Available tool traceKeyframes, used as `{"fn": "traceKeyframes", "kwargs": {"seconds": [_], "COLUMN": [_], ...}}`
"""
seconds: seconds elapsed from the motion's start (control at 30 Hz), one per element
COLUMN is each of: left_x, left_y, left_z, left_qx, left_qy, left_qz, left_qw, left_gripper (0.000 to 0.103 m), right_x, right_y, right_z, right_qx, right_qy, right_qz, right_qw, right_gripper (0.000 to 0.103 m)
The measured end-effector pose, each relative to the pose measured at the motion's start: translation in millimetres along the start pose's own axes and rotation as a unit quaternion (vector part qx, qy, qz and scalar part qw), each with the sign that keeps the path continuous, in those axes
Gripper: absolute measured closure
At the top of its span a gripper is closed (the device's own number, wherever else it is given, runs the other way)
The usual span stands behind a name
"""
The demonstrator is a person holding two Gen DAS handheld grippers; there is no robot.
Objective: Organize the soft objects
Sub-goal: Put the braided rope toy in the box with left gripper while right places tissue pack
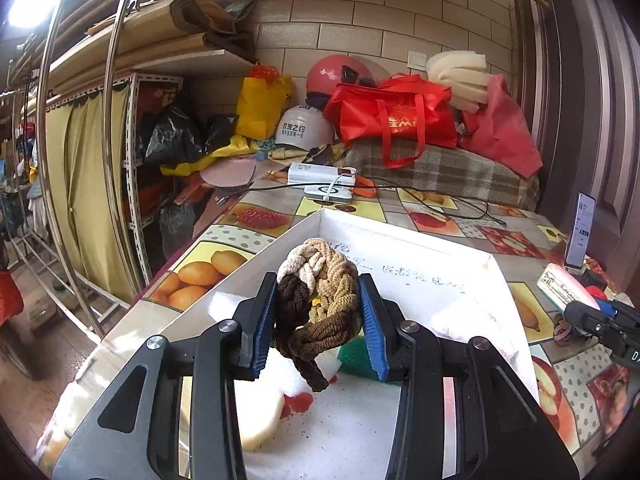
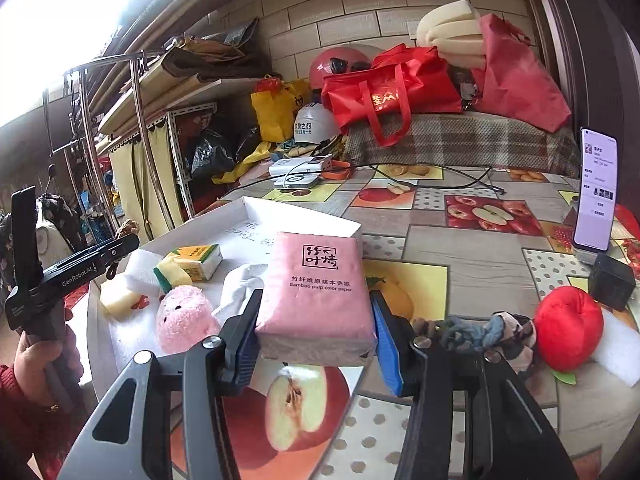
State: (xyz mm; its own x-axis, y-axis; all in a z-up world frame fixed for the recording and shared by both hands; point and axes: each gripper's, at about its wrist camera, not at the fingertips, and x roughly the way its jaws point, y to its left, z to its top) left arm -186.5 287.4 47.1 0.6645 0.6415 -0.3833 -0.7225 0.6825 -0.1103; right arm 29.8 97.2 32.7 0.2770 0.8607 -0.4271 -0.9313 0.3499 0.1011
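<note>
The left gripper (image 1: 318, 316) has its fingers closed on a bundle of braided hair ties (image 1: 320, 300), held above the white tray (image 1: 400, 232). Under it in the tray lie a pale sponge (image 1: 260, 416) and a green one (image 1: 354, 356). The right gripper (image 2: 316, 332) has its fingers pressed on a pink tissue pack (image 2: 316, 292) at the tray's near corner. On the bench (image 2: 460, 236), right of that pack, lie a knotted rope (image 2: 472, 334) and a red plush apple (image 2: 568, 328); farther back stands a phone (image 2: 596, 188).
</note>
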Motion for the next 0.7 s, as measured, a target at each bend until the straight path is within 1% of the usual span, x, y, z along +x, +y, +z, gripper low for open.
{"fn": "traceKeyframes", "kwargs": {"seconds": [0.13, 0.23, 0.3, 0.4, 0.47, 0.5, 0.53, 0.57, 0.6, 0.63, 0.67, 0.7], "left_x": [3, 3, 4, 5, 5, 3, 1, 0, -2, -3, -3, -3], "left_y": [-6, 0, 5, 8, 8, 7, 5, 4, 5, 5, 6, 6], "left_z": [2, 3, 3, 4, 4, 4, 4, 4, 4, 3, 3, 3], "left_qx": [0.011, 0.001, -0.009, -0.018, -0.017, -0.015, -0.013, -0.011, -0.012, -0.013, -0.014, -0.015], "left_qy": [-0.002, -0.004, 0.0, 0.003, 0.002, -0.001, -0.006, -0.011, -0.017, -0.019, -0.019, -0.019], "left_qz": [0.01, 0.011, 0.011, 0.013, 0.018, 0.021, 0.024, 0.03, 0.036, 0.038, 0.038, 0.038], "left_qw": [0.9999, 0.9999, 0.9999, 0.9997, 0.9997, 0.9997, 0.9996, 0.9994, 0.9991, 0.999, 0.999, 0.999], "left_gripper": [0.063, 0.062, 0.062, 0.062, 0.049, 0.044, 0.032, 0.02, 0.016, 0.006, 0.0, 0.0], "right_x": [25, 44, 58, 78, 87, 87, 85, 82, 80, 78, 78, 78], "right_y": [25, 44, 54, 66, 68, 68, 66, 63, 61, 57, 53, 48], "right_z": [10, 18, 22, 24, 23, 23, 22, 22, 22, 22, 22, 22], "right_qx": [-0.001, -0.007, -0.008, -0.011, -0.016, -0.016, -0.012, -0.006, 0.004, 0.016, 0.028, 0.042], "right_qy": [0.0, 0.0, 0.012, 0.045, 0.068, 0.071, 0.069, 0.063, 0.056, 0.052, 0.049, 0.048], "right_qz": [0.004, 0.006, 0.011, 0.017, 0.023, 0.023, 0.024, 0.021, 0.014, 0.013, 0.014, 0.017], "right_qw": [1.0, 1.0, 1.0, 0.999, 0.997, 0.997, 0.997, 0.998, 0.998, 0.998, 0.998, 0.998], "right_gripper": [0.053, 0.053, 0.053, 0.053, 0.052, 0.049, 0.037, 0.026, 0.011, 0.006, 0.004, 0.0]}}
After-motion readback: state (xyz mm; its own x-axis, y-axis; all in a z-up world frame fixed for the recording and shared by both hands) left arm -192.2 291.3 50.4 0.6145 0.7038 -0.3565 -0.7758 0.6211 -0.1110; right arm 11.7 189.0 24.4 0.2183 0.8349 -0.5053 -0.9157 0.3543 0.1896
